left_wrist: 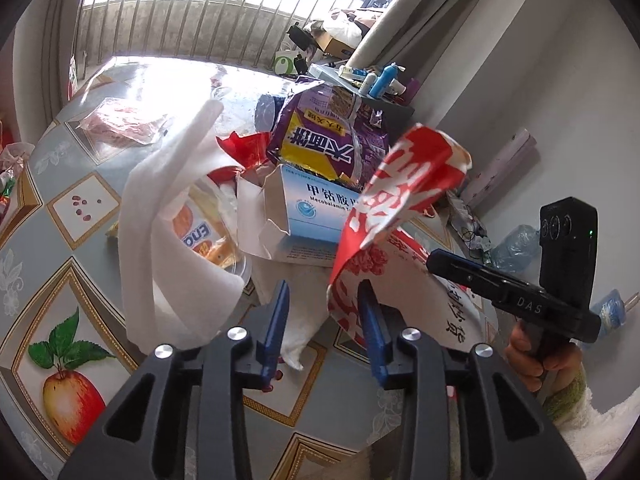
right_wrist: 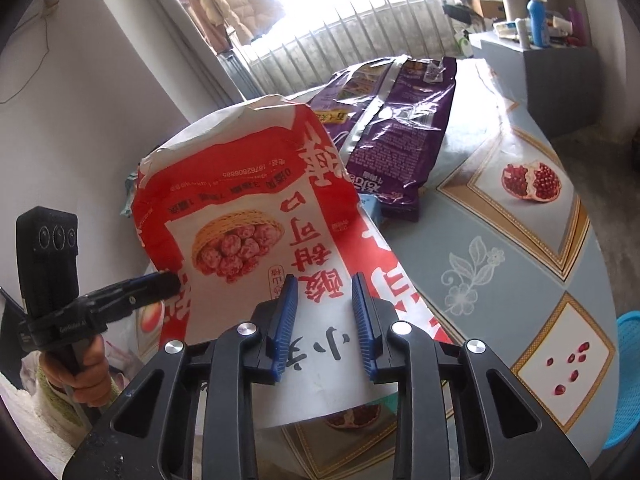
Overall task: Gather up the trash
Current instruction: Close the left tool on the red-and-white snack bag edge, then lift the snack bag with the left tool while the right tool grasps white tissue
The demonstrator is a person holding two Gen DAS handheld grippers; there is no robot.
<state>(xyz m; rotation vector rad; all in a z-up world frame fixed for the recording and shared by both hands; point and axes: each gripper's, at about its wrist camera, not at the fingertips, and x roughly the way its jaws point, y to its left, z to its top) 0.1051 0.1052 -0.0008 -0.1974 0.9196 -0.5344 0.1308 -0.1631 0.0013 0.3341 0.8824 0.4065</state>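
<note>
Two grippers work one heap of rubbish on the tabletop (left_wrist: 36, 216), near its wall-side edge.

Left wrist view: the left gripper (left_wrist: 325, 312) points steeply down with its blue fingers partly apart. A white tissue (left_wrist: 298, 320) lies between them, and the lower edge of the red-and-white paper bag (left_wrist: 400, 184) sits by the right-hand finger; nothing looks pinched. Behind stand a torn medicine box (left_wrist: 304, 216), a purple snack bag (left_wrist: 328, 136) and a white plastic sheet (left_wrist: 160, 216). The right gripper's tip (left_wrist: 434, 262) reaches in from the right, touching the paper bag, with a hand (left_wrist: 536, 360) on its grip.

Right wrist view: the right gripper (right_wrist: 325, 316) also tilts down, jaws partly apart over the paper bag's white lower panel, pads not pressing it. The left gripper's tip (right_wrist: 168, 280) meets the bag's left edge.

Judgement: to do this well, one gripper should steady the bag's rim while the other pinches a doubled fold, not a single loose flap, so it lifts without tearing or dragging the heap.
</note>
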